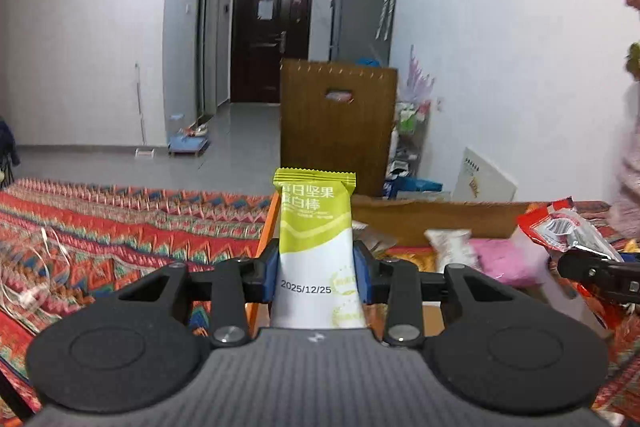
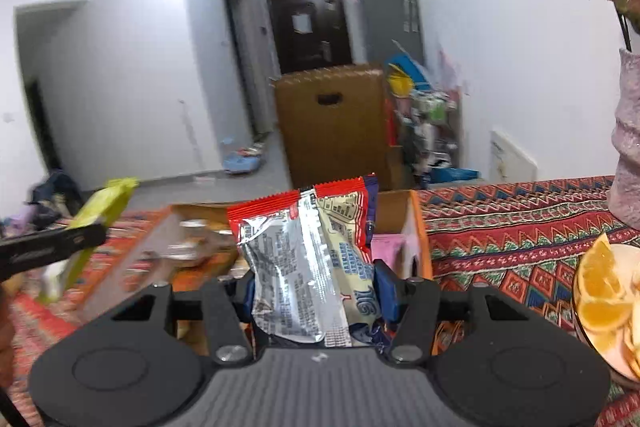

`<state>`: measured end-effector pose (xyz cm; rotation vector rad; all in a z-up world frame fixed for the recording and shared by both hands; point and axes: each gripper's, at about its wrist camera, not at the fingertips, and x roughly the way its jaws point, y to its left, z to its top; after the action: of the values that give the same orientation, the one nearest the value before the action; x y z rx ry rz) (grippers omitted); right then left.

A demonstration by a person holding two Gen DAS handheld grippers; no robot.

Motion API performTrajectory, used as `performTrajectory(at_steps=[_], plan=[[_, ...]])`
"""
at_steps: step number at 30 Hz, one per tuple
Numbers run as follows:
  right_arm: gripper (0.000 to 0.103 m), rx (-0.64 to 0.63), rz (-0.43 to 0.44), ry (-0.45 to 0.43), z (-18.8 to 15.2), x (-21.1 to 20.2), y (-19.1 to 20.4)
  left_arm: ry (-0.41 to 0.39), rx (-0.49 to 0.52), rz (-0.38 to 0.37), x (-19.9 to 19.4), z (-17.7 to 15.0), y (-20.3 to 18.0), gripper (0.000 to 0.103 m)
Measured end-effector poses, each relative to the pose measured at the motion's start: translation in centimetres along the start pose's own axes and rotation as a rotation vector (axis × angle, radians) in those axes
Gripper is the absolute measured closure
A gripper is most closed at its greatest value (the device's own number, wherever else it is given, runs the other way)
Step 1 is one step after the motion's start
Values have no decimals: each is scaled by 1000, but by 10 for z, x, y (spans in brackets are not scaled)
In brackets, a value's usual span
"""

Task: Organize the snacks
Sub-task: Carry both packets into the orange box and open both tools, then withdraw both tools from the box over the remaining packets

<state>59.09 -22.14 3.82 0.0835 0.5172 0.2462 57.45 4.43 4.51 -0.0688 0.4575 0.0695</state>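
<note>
My left gripper (image 1: 317,275) is shut on a green and white nut bar (image 1: 316,227), which stands upright between its blue pads. My right gripper (image 2: 316,291) is shut on a red and silver snack packet (image 2: 304,259) with a cream panel. Both are held above an open cardboard box (image 1: 436,217) on the patterned cloth. The box holds a pink packet (image 1: 502,261) and a white packet (image 1: 450,247). In the right wrist view the nut bar (image 2: 100,215) and the left gripper's finger show blurred at the left, and the box (image 2: 404,227) lies behind the packet.
A red patterned tablecloth (image 1: 120,227) covers the table. A plate of orange slices (image 2: 600,303) sits at the right, beside a pink vase (image 2: 628,147). Clear plastic wrapping (image 1: 36,275) lies at the left. A brown carton (image 1: 338,123) stands on the floor beyond.
</note>
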Motion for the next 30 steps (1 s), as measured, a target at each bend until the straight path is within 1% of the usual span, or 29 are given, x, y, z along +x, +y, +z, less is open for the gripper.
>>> performTrajectory(at_steps=[1, 2, 4, 7, 8, 10, 11, 13, 15, 16, 18, 20, 21, 22, 23, 24, 26, 29, 30], plan=[[49, -5, -23, 8, -2, 10, 1, 26, 33, -1, 7, -3, -1, 66], [50, -5, -39, 7, -7, 16, 0, 30, 55, -1, 10, -6, 0, 65], [50, -77, -70, 24, -10, 29, 8, 32, 39, 7, 13, -11, 4, 65], [49, -147, -123, 40, -19, 36, 20, 83, 18, -3, 22, -18, 6, 63], [48, -171, -135, 54, -20, 39, 23, 100, 22, 0, 25, -21, 4, 63], [47, -231, -164, 92, -24, 44, 32, 103, 57, -9, 25, -23, 1, 58], [42, -230, -164, 92, -24, 44, 35, 100, 67, -10, 23, -23, -2, 55], [38, -163, -108, 108, -20, 40, 31, 80, 87, -14, 19, -23, -5, 54], [33, -127, -67, 103, -16, 33, 30, 70, 79, -18, 16, -19, -4, 49], [28, -127, -71, 91, -15, 28, 31, 69, 71, -21, 14, -17, -2, 49], [28, -134, -84, 74, -9, 19, 31, 57, 65, -20, 6, -11, 0, 49], [28, -130, -98, 57, -4, 8, 29, 33, 68, -24, -7, -2, 2, 49], [28, -131, -101, 45, -1, 1, 28, 11, 57, -33, -19, 3, 4, 47], [28, -128, -106, 34, 2, -6, 26, -7, 39, -46, -30, 7, 7, 43], [28, -123, -107, 11, 5, -17, 25, -22, 23, -69, -44, 10, 10, 36], [28, -125, -101, -12, 7, -30, 25, -32, 16, -91, -57, 13, 12, 34], [28, -123, -89, -40, 10, -58, 25, -39, 30, -112, -85, 15, 14, 34], [28, -153, -60, -59, 10, -100, 29, -66, 83, -126, -136, 10, 16, 33], [27, -156, -48, -72, 9, -117, 29, -81, 98, -134, -153, 7, 17, 31]])
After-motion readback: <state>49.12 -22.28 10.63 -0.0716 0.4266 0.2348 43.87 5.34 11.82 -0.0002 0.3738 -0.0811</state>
